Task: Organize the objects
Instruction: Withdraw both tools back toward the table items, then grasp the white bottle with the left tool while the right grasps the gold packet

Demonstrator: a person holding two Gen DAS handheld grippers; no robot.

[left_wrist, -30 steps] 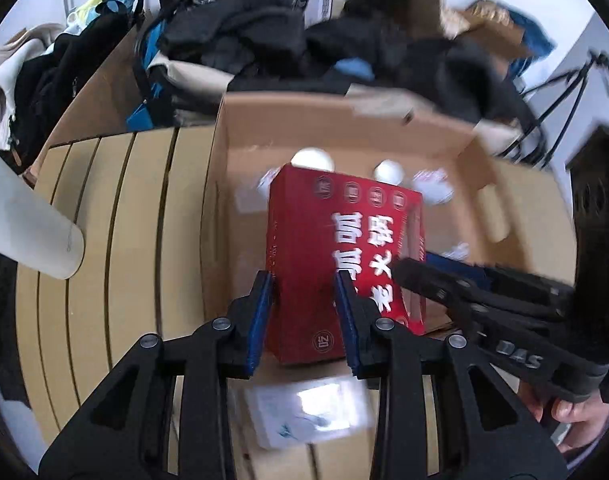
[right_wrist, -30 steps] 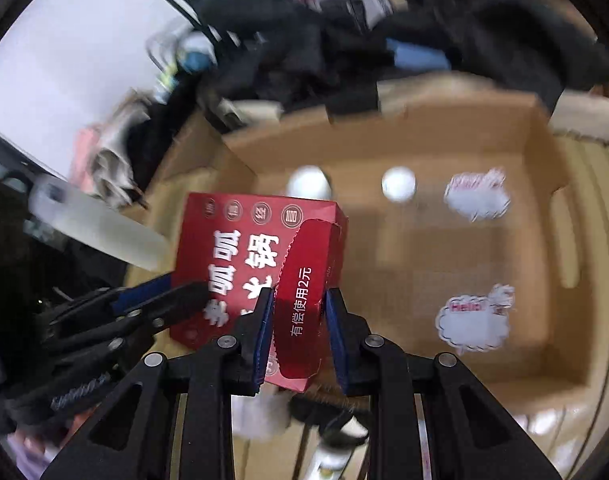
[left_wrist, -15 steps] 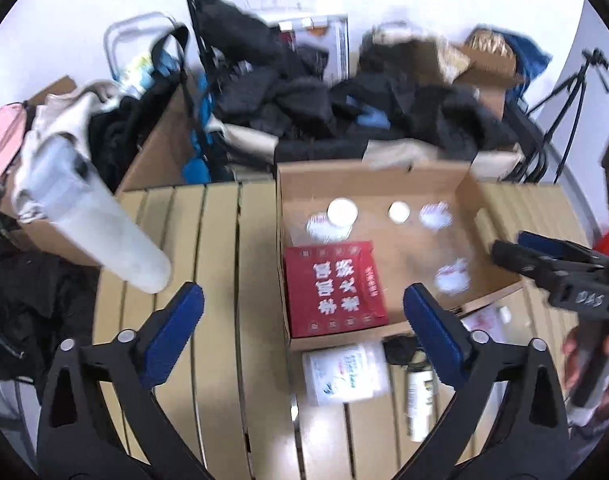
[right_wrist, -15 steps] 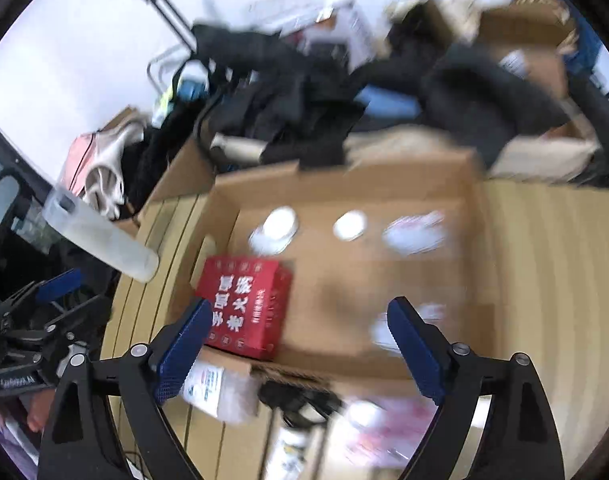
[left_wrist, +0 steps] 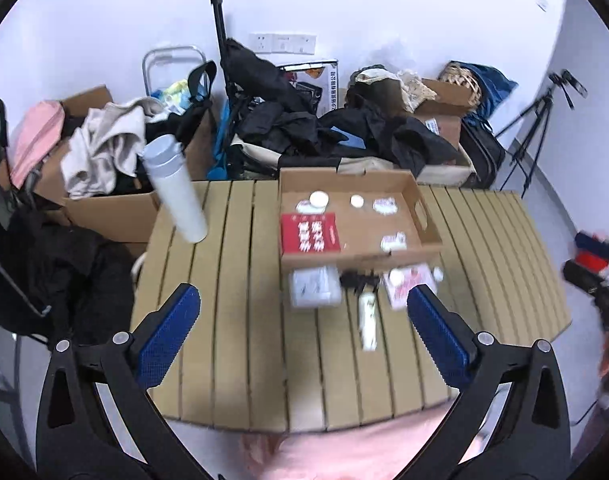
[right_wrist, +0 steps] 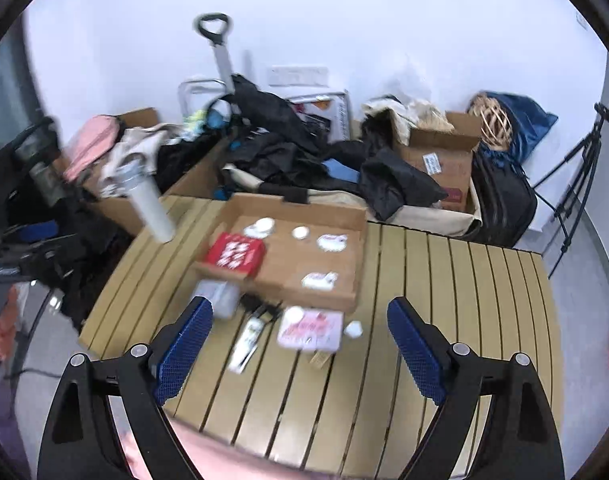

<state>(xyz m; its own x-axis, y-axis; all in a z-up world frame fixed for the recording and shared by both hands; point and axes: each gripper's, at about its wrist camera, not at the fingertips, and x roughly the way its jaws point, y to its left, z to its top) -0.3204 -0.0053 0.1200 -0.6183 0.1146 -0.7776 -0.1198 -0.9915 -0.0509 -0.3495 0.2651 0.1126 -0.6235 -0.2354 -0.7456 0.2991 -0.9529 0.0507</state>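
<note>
Red box (left_wrist: 310, 232) lies in the cardboard tray (left_wrist: 428, 216); both tools, left (left_wrist: 304, 336) and right (right_wrist: 300, 344), gape empty above the bench (left_wrist: 232, 280); we next pick the white packet (left_wrist: 315, 289) at the tray's 6 o'clock

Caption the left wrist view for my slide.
Open left gripper above slatted table; red box lies in cardboard tray.

Red box (left_wrist: 310, 232) with white characters, lying flat in near-left corner of shallow cardboard tray (left_wrist: 418, 196); upright-facing lid

table (left_wrist: 232, 320): slatted wood, matt | tray (left_wrist: 422, 216): brown cardboard | red box (left_wrist: 310, 233): glossy card
</note>
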